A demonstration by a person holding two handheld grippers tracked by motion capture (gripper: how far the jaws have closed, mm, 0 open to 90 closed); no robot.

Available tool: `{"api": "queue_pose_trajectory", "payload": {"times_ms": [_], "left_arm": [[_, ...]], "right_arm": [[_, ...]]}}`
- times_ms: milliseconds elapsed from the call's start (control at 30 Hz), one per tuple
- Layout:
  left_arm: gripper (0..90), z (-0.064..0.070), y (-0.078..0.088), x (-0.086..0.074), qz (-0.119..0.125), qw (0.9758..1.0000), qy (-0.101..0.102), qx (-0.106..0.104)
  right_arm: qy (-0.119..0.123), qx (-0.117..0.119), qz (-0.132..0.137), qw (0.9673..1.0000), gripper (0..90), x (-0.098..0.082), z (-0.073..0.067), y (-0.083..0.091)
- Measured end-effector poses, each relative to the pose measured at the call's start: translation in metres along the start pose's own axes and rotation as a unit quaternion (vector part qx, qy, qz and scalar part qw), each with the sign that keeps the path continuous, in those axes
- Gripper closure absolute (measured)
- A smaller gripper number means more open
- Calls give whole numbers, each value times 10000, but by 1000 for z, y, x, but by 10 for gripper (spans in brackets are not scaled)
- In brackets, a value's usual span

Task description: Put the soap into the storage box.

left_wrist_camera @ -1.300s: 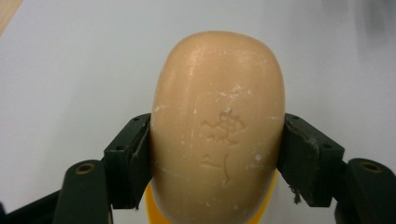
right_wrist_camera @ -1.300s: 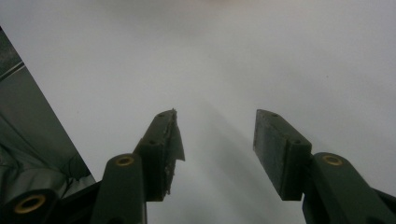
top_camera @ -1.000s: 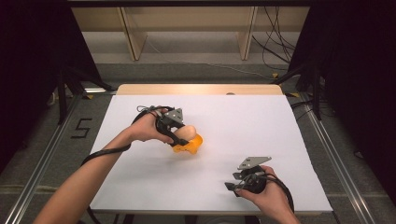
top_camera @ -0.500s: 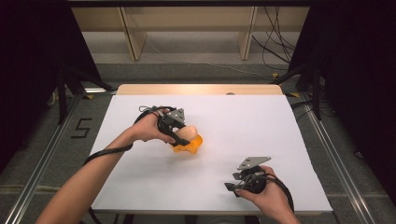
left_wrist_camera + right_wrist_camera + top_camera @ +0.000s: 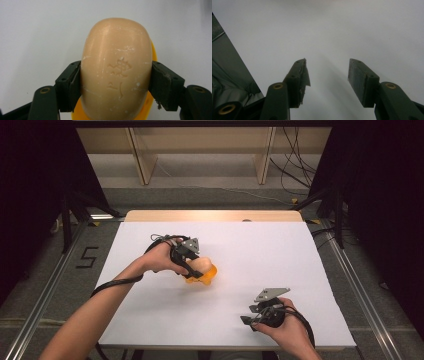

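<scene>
- Bench (image 5: 300,250): white top bare around the work, nothing blocking either hand.
- Left gripper (image 5: 194,271): clamped on soap bar (image 5: 116,70) over orange dish (image 5: 210,275), left of centre; shifted slightly versus a second ago, probably lifting out or seating.
- Right gripper (image 5: 327,77): parted, empty, unmoved near front right.

One soap bar (image 5: 116,70), one orange dish (image 5: 207,275), two hand-held grippers, one table (image 5: 280,250)
</scene>
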State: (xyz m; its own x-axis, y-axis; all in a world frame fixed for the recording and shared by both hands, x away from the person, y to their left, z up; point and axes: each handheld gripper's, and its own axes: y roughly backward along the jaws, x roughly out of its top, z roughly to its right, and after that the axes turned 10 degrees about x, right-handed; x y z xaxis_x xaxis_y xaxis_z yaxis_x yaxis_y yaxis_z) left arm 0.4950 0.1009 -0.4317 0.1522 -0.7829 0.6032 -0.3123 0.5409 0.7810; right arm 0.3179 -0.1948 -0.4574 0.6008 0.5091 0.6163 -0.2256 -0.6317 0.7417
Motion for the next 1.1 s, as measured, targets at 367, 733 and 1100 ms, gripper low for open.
{"api": "queue_pose_trajectory", "payload": {"times_ms": [367,733,1100], "left_arm": [[309,0,-1,1,-43,10000,60,-30],[256,-3,7,4,78,9997,204,-120],[198,2,32,-3,351,9990,254,114]], "right_arm": [[-90,-39,-40,9999,489,0,-1,1],[-68,-81,39,9999,484,0,-1,-1],[23,2,9,10000,481,0,1,0]]}}
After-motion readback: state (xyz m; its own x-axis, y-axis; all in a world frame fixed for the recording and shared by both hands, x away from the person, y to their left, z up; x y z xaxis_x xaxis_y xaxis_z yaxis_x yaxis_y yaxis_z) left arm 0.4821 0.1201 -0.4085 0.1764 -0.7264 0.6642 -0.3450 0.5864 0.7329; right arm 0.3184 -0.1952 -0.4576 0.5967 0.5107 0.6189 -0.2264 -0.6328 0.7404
